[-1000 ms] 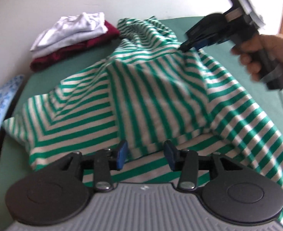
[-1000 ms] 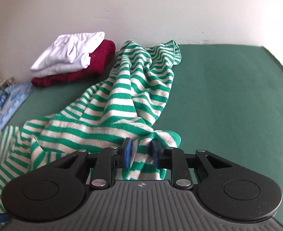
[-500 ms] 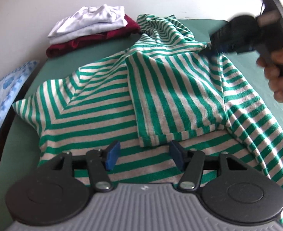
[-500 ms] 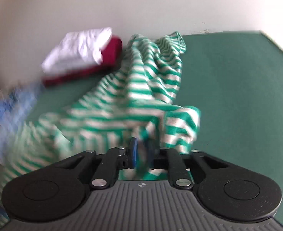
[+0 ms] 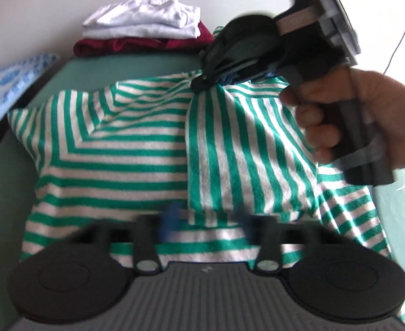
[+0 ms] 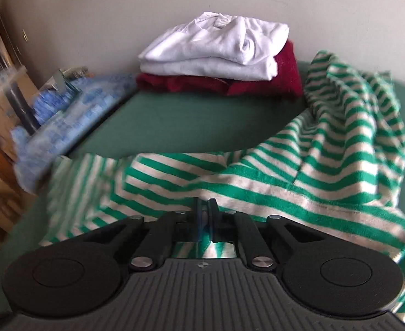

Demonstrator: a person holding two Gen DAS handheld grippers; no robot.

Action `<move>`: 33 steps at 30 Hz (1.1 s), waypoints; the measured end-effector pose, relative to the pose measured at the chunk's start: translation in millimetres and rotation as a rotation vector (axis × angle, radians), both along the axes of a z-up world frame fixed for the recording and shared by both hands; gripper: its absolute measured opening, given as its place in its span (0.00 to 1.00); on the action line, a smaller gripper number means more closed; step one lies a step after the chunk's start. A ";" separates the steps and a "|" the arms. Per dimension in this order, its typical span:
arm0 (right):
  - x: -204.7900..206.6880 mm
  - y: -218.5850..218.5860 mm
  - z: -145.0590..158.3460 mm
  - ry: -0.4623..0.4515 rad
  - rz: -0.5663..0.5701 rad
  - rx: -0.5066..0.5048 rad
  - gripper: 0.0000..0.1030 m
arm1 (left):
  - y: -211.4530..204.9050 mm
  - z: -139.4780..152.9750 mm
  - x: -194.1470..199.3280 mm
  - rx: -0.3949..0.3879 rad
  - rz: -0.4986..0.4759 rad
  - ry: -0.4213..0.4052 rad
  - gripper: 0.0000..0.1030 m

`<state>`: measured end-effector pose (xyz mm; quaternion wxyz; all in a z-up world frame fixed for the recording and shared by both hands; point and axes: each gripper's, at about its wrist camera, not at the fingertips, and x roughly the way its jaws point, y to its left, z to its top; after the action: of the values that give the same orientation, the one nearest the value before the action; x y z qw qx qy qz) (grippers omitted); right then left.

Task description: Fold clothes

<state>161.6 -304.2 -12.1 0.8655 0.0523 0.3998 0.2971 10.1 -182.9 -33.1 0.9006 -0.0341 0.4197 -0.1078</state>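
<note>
A green and white striped garment [image 5: 125,149] lies spread on the green table [image 5: 97,69], with one panel folded over its middle. It also shows in the right wrist view [image 6: 312,171]. My right gripper [image 6: 203,209] is shut on a raised fold of the garment; in the left wrist view it [image 5: 202,82] pinches the cloth at the far edge, held by a hand. My left gripper [image 5: 208,220] is open just above the garment's near edge, its fingers blurred, holding nothing.
A folded white shirt [image 6: 219,47] lies on a folded dark red garment [image 6: 263,80] at the back of the table by the wall. A blue patterned cloth [image 6: 64,115] lies off the table's left side.
My right gripper has carried its pinched fold leftward across the garment, laying the panel over the middle. My left gripper has opened wider and stayed at the near edge.
</note>
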 end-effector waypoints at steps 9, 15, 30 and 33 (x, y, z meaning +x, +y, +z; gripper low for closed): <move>-22.7 -105.7 31.9 0.003 0.046 0.391 0.05 | -13.7 46.3 -31.9 -0.063 -0.071 -0.102 0.08; -54.5 -184.1 9.5 0.013 -0.133 0.401 0.25 | -69.8 54.2 -72.1 -0.001 -0.352 -0.129 0.09; -87.3 -155.6 -3.1 -0.073 -0.126 0.154 0.48 | -125.5 30.2 -98.0 0.243 -0.535 -0.135 0.37; -61.2 -139.2 -6.2 -0.065 -0.069 0.157 0.47 | -123.2 28.9 -89.3 0.198 -0.500 -0.100 0.45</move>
<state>100.3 -443.4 -18.3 0.8810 0.1239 0.3450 0.2992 -79.2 -306.1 -4.2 0.8645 0.1640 0.3787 -0.2868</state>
